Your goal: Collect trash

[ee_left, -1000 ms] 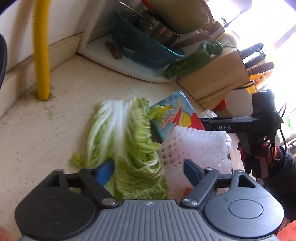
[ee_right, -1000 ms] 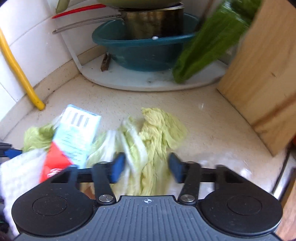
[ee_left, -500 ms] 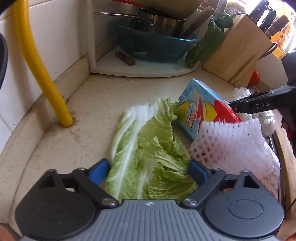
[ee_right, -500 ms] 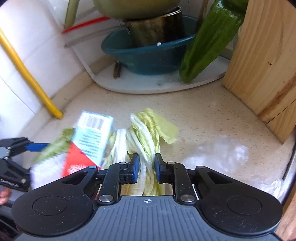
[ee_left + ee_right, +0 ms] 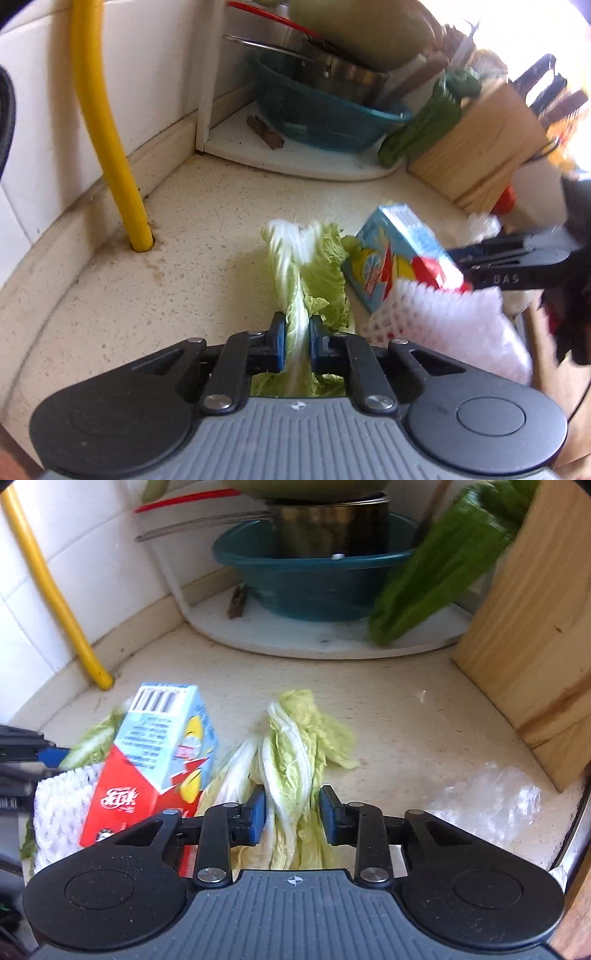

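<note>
Your left gripper [image 5: 294, 334] is pinched tight on the white rib of a cabbage leaf [image 5: 306, 266], which runs from between the blue pads out across the speckled counter [image 5: 177, 295]; gripping the stiff rib rather than the frilly green edge should, I think, keep the leaf from tearing when you lift. Your right gripper [image 5: 292, 812] straddles a second bunch of cabbage leaves [image 5: 295, 753], and its jaws are opening, so the pads stand a little clear of the leaves on either side and nothing is held there.

Just beside the left-hand leaf, towards your right, lies a blue and red juice carton [image 5: 399, 254], tipped up against a white foam net [image 5: 450, 325]. In the right wrist view the same carton sits left of the gripper, partly over its linkage. A crumpled clear plastic bag [image 5: 487, 801] lies near the wooden knife block [image 5: 539, 657] on the right.

Further back, a teal basin [image 5: 314, 579] holding a steel pot stands on the white corner shelf [image 5: 295, 642], with a yellow pipe [image 5: 103, 122] rising along the tiled wall.
</note>
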The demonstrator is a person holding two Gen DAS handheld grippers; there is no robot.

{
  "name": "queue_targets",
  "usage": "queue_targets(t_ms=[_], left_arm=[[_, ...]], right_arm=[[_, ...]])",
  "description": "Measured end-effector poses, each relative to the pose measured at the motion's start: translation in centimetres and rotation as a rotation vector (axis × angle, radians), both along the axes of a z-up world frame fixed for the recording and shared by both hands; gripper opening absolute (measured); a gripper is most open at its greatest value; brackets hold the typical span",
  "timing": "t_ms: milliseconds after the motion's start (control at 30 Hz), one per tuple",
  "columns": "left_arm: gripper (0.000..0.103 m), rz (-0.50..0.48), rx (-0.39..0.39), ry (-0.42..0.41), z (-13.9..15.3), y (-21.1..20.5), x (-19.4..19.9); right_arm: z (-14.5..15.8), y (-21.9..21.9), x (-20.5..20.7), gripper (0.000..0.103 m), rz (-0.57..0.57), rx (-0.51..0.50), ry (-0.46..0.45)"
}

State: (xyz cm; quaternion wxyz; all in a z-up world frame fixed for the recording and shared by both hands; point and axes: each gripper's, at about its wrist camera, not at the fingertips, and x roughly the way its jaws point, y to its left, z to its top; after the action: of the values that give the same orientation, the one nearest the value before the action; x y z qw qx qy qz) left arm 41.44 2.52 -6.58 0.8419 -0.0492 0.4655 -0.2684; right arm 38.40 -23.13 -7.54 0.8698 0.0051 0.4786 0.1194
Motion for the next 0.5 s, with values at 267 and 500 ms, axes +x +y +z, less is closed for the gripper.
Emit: queue_targets(t_ms=[267, 500], left_arm=[[0.010, 0.051, -0.160, 0.054, 0.2, 2.2, -0.2], [0.011, 0.005, -0.159, 0.036, 1.1, 1.8, -1.0]], right_arm=[[1.5, -4.8, -1.6, 0.022, -0.175, 0.236, -0.003], [2.6, -7.0, -3.7, 0.021, -0.249, 0.327, -0.041]])
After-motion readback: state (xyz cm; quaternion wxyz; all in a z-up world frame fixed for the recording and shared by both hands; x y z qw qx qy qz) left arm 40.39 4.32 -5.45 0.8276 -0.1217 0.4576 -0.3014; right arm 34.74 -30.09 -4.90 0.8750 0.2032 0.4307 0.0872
